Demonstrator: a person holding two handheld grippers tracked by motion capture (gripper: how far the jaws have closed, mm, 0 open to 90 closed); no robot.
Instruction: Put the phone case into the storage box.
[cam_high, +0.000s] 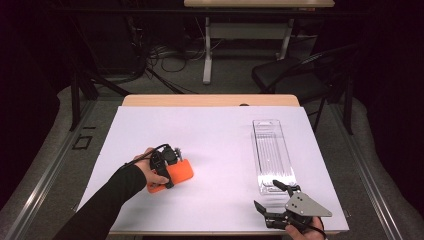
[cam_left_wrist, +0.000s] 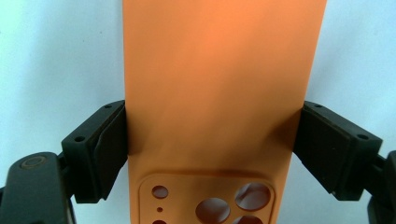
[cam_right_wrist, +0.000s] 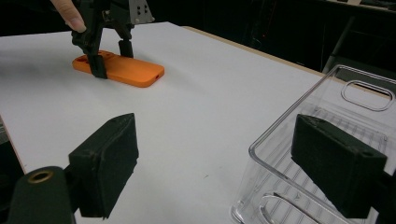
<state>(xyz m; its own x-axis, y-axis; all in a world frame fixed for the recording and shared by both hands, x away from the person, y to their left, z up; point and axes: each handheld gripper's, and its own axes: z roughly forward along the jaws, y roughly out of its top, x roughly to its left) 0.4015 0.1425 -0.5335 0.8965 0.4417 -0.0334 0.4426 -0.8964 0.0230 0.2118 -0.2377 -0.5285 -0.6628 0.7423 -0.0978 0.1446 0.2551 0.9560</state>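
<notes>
Orange silicone phone case (cam_left_wrist: 219, 93) lies flat on the white table sheet (cam_high: 215, 140), and the left gripper (cam_high: 170, 167) straddles its width, pads pressed against both long edges, likely ready to lift. The right gripper (cam_right_wrist: 224, 158) hangs wide and empty at the near end of the clear plastic tray (cam_high: 272, 150), perhaps steadying next.
</notes>
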